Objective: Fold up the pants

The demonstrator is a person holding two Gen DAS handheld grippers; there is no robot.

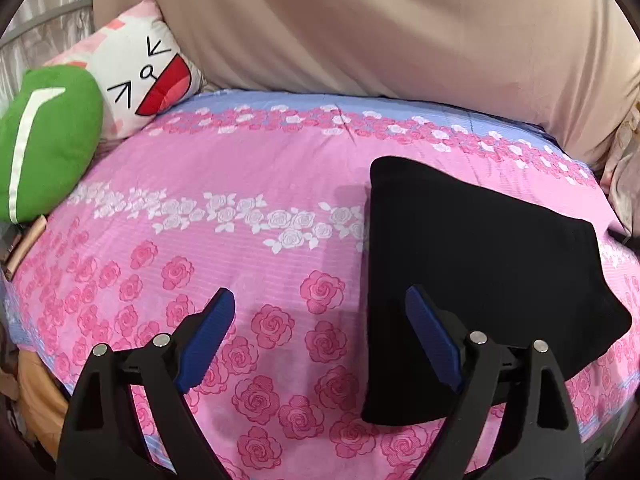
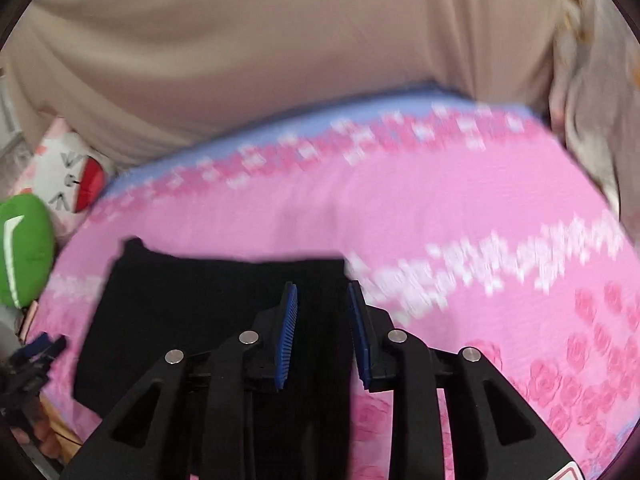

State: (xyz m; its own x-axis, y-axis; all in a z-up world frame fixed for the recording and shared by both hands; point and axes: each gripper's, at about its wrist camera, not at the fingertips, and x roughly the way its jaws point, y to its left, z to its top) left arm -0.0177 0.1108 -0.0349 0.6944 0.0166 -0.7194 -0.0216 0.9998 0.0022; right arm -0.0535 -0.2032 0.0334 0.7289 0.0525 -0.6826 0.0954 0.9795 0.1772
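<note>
The black pants [image 1: 480,264] lie folded into a compact rectangle on the pink rose bedsheet [image 1: 240,184]. My left gripper [image 1: 316,304] is open and empty, hovering above the sheet just left of the pants, its right finger over their near left edge. In the right wrist view the folded pants [image 2: 192,312] lie at lower left. My right gripper [image 2: 322,294] is open with a narrower gap, over the pants' right edge, holding nothing. This view is motion-blurred.
A green cushion [image 1: 44,140] and a white cartoon-face pillow [image 1: 148,72] sit at the bed's left end. A beige cover [image 1: 380,28] rises along the far side. The left gripper's black frame [image 2: 28,360] shows at the lower left of the right wrist view.
</note>
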